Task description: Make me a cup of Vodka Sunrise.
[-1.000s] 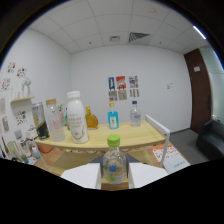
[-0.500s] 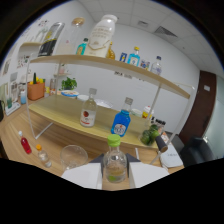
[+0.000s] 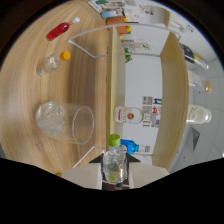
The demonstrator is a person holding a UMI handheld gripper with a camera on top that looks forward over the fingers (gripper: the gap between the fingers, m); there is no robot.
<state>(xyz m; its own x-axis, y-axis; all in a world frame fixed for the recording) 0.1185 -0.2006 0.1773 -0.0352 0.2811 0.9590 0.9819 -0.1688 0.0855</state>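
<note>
My gripper is shut on a small clear bottle with a green cap; pale liquid shows inside it and the cap is on. The white fingers press on it from both sides. The view is rolled about a quarter turn, so the wooden table runs up one side. A clear glass holding ice cubes stands on that table, just ahead of the bottle's cap and a little to the side.
Beyond the glass on the table are a small clear bottle with an orange cap and a red bottle. A two-level wooden shelf holds a red-labelled bottle, a blue bottle and a clear bottle.
The gripper has rolled further with the green-capped bottle, from upright to about a quarter turn. It has also come closer to the glass of ice, which now looks much larger.
</note>
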